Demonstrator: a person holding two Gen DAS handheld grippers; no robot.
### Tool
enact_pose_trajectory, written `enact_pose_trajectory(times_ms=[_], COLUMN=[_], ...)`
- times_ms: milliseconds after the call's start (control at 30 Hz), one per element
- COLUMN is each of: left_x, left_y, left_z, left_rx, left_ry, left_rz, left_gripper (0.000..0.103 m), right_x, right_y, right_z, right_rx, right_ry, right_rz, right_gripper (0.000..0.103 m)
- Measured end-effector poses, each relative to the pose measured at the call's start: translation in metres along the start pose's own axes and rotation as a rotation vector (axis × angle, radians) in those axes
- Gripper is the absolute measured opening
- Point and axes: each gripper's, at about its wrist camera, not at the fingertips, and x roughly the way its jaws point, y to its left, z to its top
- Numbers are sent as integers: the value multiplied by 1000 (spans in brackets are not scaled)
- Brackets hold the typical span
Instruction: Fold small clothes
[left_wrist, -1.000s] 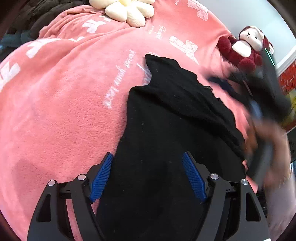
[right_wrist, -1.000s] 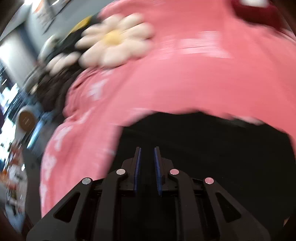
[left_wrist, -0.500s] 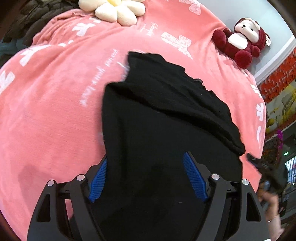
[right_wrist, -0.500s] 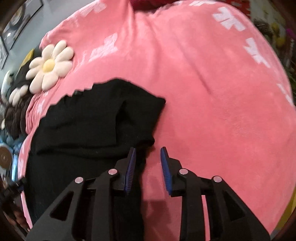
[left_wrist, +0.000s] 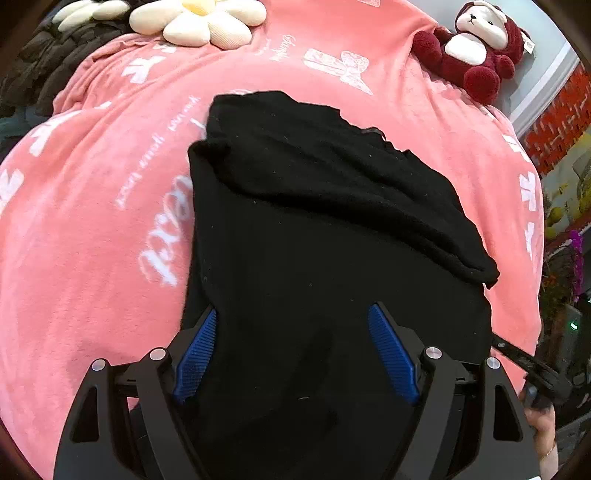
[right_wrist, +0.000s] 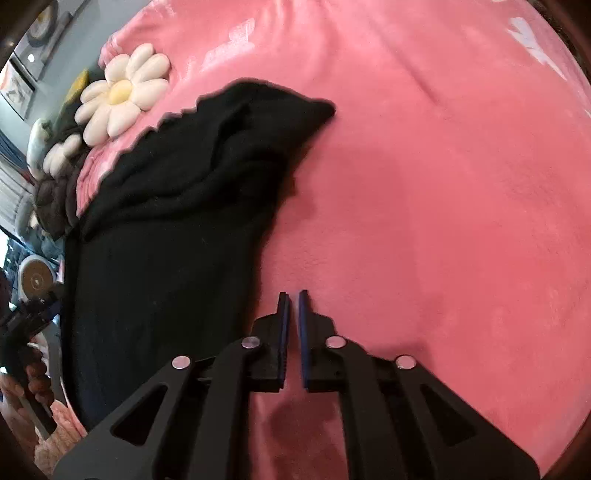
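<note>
Right now I see my left gripper (left_wrist: 291, 354) spread wide over the near part of the black garment (left_wrist: 317, 236), its blue pads (left_wrist: 195, 354) well apart with dark cloth filling the space between them. Whether the pads touch the fabric I cannot tell. The garment lies on the pink blanket (left_wrist: 92, 229) and fills the middle and lower part of the left wrist view. Across its upper half a folded layer rests on the body, running from the upper centre down to a corner at the right of the frame.

From the right wrist view, my right gripper (right_wrist: 292, 332) is nearly closed, only a thin slit between its pads, and it grips nothing. It sits over bare pink blanket (right_wrist: 443, 221) at the lower centre of the frame, just beside the right edge of the black garment (right_wrist: 166, 240), which takes up the left half of that view. The folded layer shows there as a bulge ending in a point near the upper centre.

A daisy-shaped cushion (left_wrist: 199, 18) lies at the top of the left wrist view, and a red and white plush toy (left_wrist: 472, 48) sits at the upper right, both apart from the garment. The same cushion (right_wrist: 118, 99) appears at the upper left of the right wrist view, close to the garment's scalloped edge.
</note>
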Motion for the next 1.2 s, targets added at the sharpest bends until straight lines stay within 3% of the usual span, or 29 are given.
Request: enact_pose_trajectory(times_ms=[100,200,233,300,333,367,400,433,533,667,833,867,900,933,967,1000,1067,1133,1200], left_x=[-16,-30,-34,-39,-39,-39,-36,-32,-5,44,78,79,82,88,94,103,103,92,79], left_y=[9,3,-4,-25,-35,-48,-63,-74,-111,-143,-168,-171,-171,-169,-167,-162,-154,-153,-158], left_z=[7,22,27,40,46,49,53,56,60,60,64,65,69,74,80,87,94,92,83], left_rx=[-52,-57,-41,10,33,59,98,130,247,337,405,417,424,423,414,393,383,417,470], left_ry=[-41,-62,-69,-95,-105,-114,-113,-107,-73,6,23,-1,-16,-3,25,64,102,94,51], left_rz=[1,-41,-53,-92,-111,-132,-167,-192,-224,-280,-317,-327,-332,-322,-308,-300,-304,-321,-289], left_gripper=[78,78,78,80,81,84,86,86,86,86,86,80,65,56,38,31,31,42,75], right_x=[-21,-10,-4,15,25,33,46,54,57,31,13,12,9,1,-7,-17,-31,-32,-19], right_y=[22,53,59,72,76,78,81,79,81,89,109,113,118,121,116,109,98,93,88], right_z=[17,39,45,61,67,73,78,77,81,101,127,131,135,140,142,144,141,134,128], right_rx=[-31,-69,-66,-74,-87,-93,-92,-91,-95,-76,-46,-51,-59,-66,-56,-36,-43,-93,-104], right_ry=[-84,-54,-44,-31,-29,-20,10,32,57,29,49,52,44,13,-22,-66,-123,-116,-58], right_rz=[39,96,107,62,28,22,24,23,66,220,433,451,452,435,426,411,300,189,128], right_gripper=[11,12,17,43,51,51,51,42,8,6,6,6,6,7,9,10,12,12,18])
